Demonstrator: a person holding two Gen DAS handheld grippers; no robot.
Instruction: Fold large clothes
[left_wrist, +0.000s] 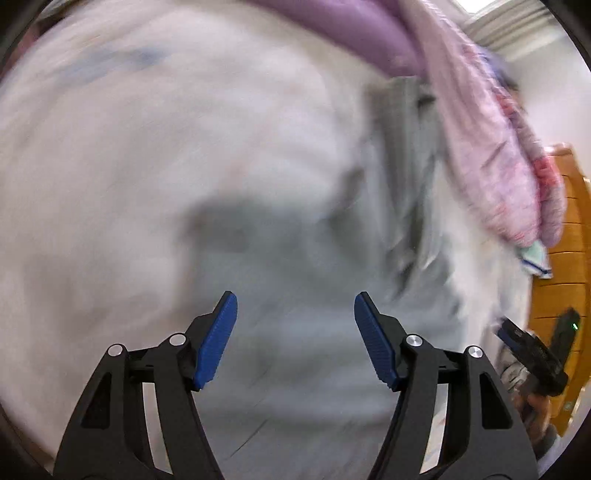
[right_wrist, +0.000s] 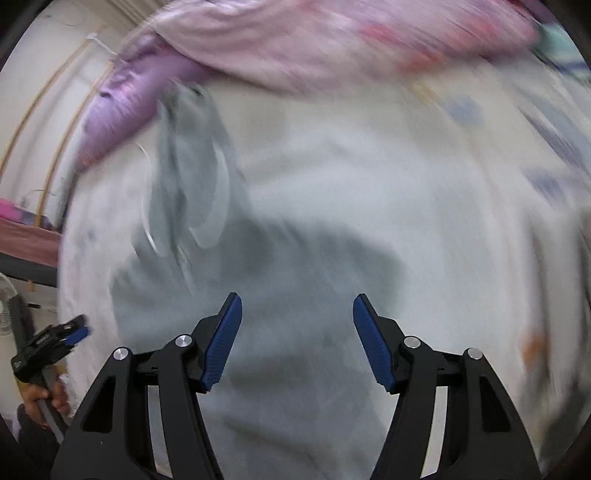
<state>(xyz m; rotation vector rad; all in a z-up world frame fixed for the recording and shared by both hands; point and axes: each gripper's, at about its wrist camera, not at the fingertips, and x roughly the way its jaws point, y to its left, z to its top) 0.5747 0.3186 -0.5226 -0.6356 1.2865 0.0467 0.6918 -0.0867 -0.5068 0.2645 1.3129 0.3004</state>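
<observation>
Both views are heavily blurred. The left tongs (left_wrist: 295, 339) stand wide apart with nothing between their blue pads, and the right tongs (right_wrist: 297, 341) stand wide and empty too. Below both lies a pale grey-blue garment (left_wrist: 295, 266), spread over a white sheet (left_wrist: 110, 166), apparently on a bed; a bunched part of it reaches toward the far side. At the far edge lie a purple pillow (right_wrist: 122, 107) and a pink patterned blanket (right_wrist: 314, 40). Each view shows the other gripper at its edge, held in a hand (right_wrist: 55, 400).
</observation>
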